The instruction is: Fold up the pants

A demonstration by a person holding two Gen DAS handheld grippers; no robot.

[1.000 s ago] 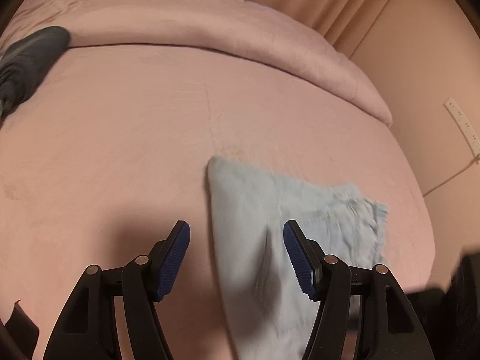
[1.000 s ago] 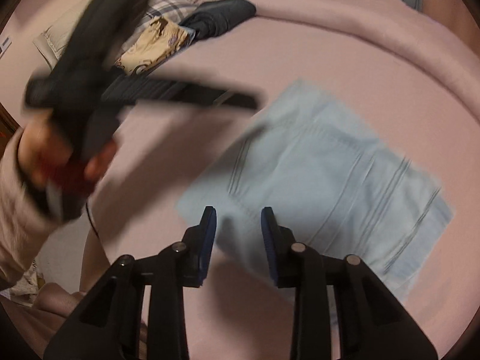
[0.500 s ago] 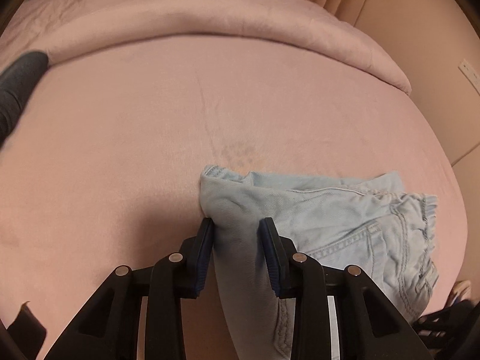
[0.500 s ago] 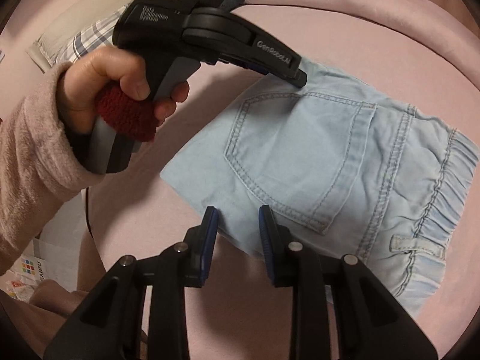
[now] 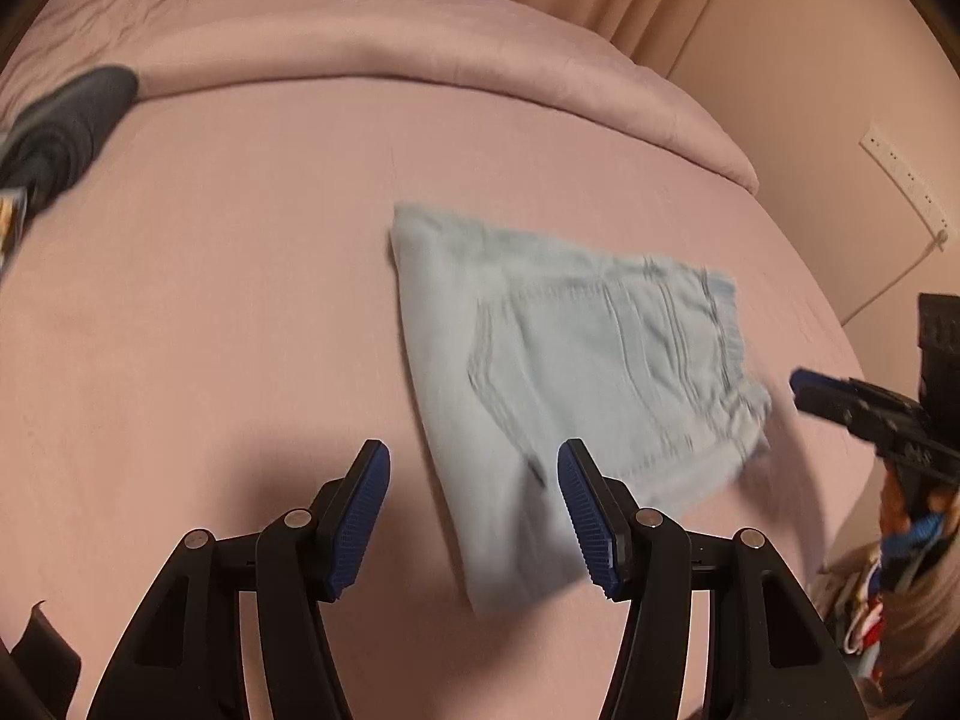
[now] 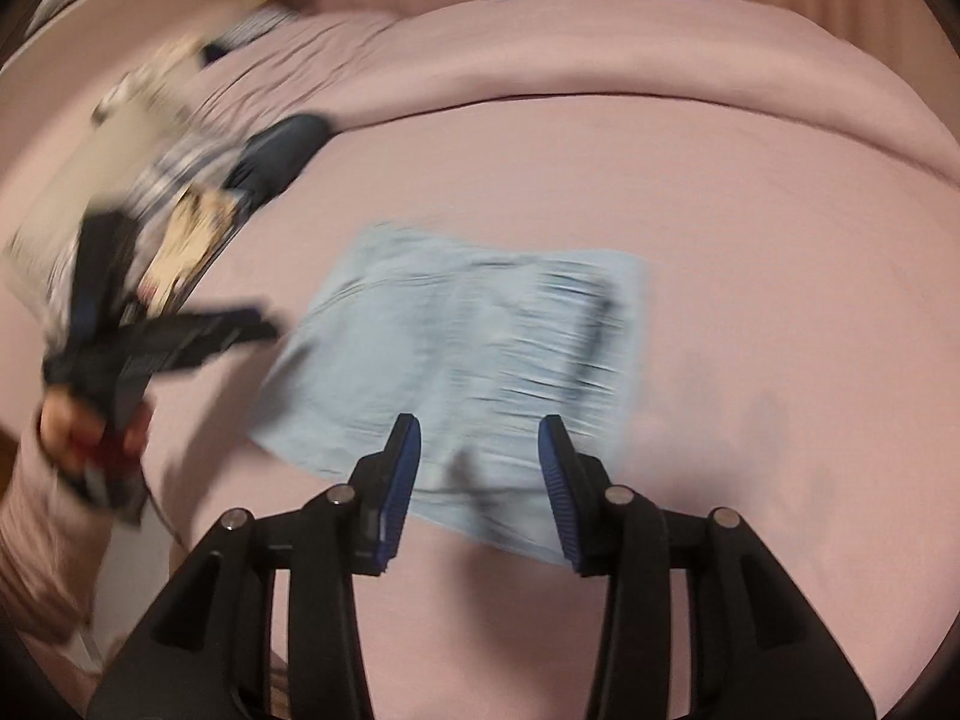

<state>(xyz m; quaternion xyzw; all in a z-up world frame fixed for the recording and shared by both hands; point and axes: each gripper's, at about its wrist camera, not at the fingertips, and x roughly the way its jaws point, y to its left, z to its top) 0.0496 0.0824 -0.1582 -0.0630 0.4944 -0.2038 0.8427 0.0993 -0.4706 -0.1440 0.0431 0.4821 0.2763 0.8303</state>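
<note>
Pink bed (image 5: 228, 312) carries folded denim pants (image 5: 576, 372) flat mid-surface. Left gripper (image 5: 474, 516) opening, pads clear of cloth below. Right gripper (image 6: 477, 480) opening above pants' near edge, nothing clamped.

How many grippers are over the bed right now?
2: the left gripper at the jeans' near edge, the right gripper at their other edge, both opening, neither gripping them.

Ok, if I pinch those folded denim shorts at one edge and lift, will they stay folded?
Probably not. The folded denim shorts are soft cloth lying loose on the pink bedsheet, so the layers would likely droop open. Denim looks fairly thick, so expect some weight. Pushed, they would probably bunch on the fuzzy sheet instead of sliding.
</note>
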